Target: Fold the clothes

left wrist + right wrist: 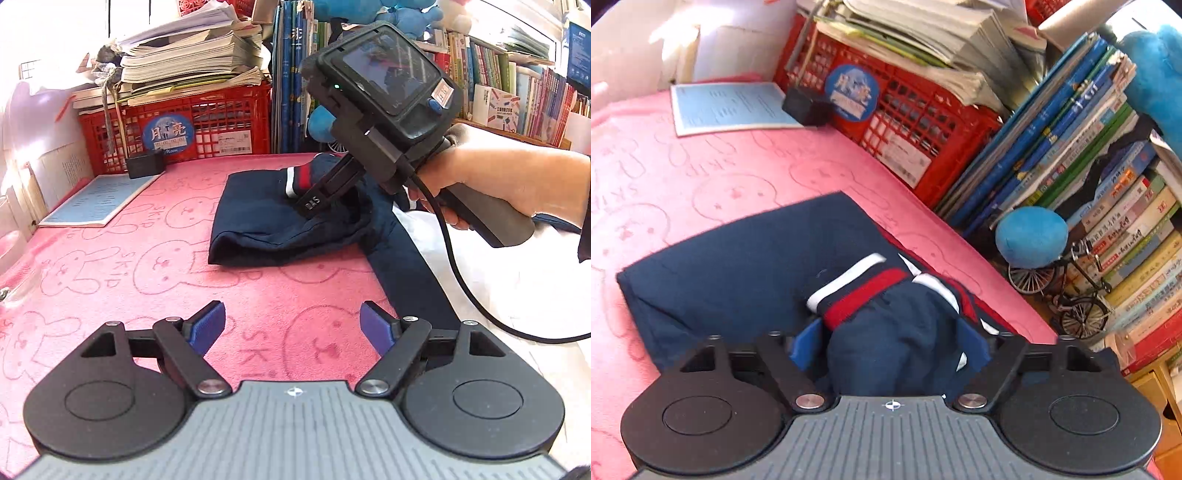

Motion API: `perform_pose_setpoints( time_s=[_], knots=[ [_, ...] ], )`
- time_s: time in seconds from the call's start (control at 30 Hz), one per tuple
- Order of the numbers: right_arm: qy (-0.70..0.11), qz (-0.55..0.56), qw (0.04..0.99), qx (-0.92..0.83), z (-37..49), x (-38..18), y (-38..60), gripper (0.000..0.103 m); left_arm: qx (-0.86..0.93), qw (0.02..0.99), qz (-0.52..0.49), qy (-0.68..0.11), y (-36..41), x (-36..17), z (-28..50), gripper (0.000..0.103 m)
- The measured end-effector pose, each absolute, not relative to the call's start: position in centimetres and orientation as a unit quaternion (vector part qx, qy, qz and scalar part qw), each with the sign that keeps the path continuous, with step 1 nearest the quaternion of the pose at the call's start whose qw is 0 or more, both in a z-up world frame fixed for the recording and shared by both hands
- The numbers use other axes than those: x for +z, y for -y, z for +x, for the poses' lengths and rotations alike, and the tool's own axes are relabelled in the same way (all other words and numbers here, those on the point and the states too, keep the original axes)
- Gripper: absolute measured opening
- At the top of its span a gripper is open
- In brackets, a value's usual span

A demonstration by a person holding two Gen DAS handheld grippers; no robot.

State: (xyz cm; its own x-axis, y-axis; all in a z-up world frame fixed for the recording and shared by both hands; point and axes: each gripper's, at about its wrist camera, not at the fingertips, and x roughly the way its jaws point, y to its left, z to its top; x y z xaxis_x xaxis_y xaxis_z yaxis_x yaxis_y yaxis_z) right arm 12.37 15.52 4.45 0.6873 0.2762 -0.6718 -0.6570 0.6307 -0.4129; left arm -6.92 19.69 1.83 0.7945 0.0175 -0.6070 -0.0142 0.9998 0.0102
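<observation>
We list one folded navy cloth garment (738, 266) with red-and-white striped trim on the pink rabbit-print blanket (110, 266), its bunched end clamped in our right hand-held gripper (890, 343); left hand-held gripper (293, 326) spread, empty.

A red crate (173, 125) stands at the upper left of the left wrist view on a pink blanket (122, 266) embossed with rabbits, and a stack of papers (188, 55) lies on top of it. A small black box (145, 166) sits against the crate's front, touching a blue sheet (96, 199) lying flat on the blanket. In the right wrist view, upright books (1067, 147) fill the upper right, with a blue plush ball (1030, 236) above a model bicycle (1067, 291) at the right edge.
</observation>
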Motion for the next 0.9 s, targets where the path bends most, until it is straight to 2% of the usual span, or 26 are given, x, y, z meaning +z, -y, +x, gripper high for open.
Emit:
perform_pose_setpoints(
  time_s=[0.03, 0.1, 0.2, 0.33, 0.37, 0.47, 0.53, 0.63, 0.7, 0.77, 0.83, 0.87, 0.9],
  knots=[
    [-0.295, -0.305, 0.865, 0.266, 12.8, 4.7, -14.5, 0.049, 0.008, 0.946, -0.005, -0.323, -20.0, 1.8, -6.9, 0.080],
    [-0.301, -0.247, 0.886, 0.250, 13.4, 5.9, -11.6, 0.038, 0.007, 0.944, -0.019, -0.328, -20.6, 1.6, -6.8, 0.080],
    [-0.298, -0.144, 0.917, 0.222, 13.9, 8.8, -5.1, 0.031, 0.006, 0.943, -0.030, -0.331, -20.7, 1.4, -6.5, 0.080],
    [-0.296, 0.002, 0.940, 0.171, 13.9, 11.8, 6.9, 0.032, -0.005, 0.946, -0.029, -0.323, -19.9, 1.5, -6.3, 0.080],
    [-0.318, 0.017, 0.936, 0.148, 14.4, 11.6, 9.3, 0.036, -0.008, 0.947, -0.031, -0.321, -19.6, 1.6, -6.3, 0.080],
    [-0.399, 0.041, 0.911, 0.095, 15.9, 9.9, 15.0, 0.065, -0.025, 0.947, -0.042, -0.317, -18.7, 2.1, -5.8, 0.080],
    [-0.416, 0.072, 0.902, 0.089, 15.9, 8.9, 17.6, 0.069, -0.039, 0.947, -0.046, -0.316, -18.1, 2.5, -5.5, 0.080],
    [-0.394, 0.114, 0.906, 0.106, 15.7, 8.6, 19.5, 0.079, -0.041, 0.945, -0.041, -0.322, -17.1, 2.8, -5.0, 0.080],
    [-0.384, 0.097, 0.913, 0.097, 16.4, 8.1, 18.9, 0.088, -0.038, 0.944, -0.038, -0.327, -16.5, 3.0, -4.6, 0.081],
    [-0.382, 0.070, 0.918, 0.084, 17.6, 7.5, 17.9, 0.091, -0.038, 0.941, -0.043, -0.333, -16.1, 3.1, -4.2, 0.081],
    [-0.377, 0.052, 0.920, 0.091, 18.4, 6.9, 16.9, 0.079, -0.037, 0.940, -0.048, -0.337, -15.8, 3.1, -3.8, 0.081],
    [-0.374, 0.042, 0.921, 0.100, 18.5, 6.8, 16.4, 0.052, -0.035, 0.939, -0.050, -0.339, -15.6, 3.1, -3.6, 0.081],
    [-0.372, 0.035, 0.921, 0.107, 18.4, 7.1, 16.1, 0.048, -0.033, 0.938, -0.052, -0.341, -15.5, 3.1, -3.3, 0.081]
  ],
)
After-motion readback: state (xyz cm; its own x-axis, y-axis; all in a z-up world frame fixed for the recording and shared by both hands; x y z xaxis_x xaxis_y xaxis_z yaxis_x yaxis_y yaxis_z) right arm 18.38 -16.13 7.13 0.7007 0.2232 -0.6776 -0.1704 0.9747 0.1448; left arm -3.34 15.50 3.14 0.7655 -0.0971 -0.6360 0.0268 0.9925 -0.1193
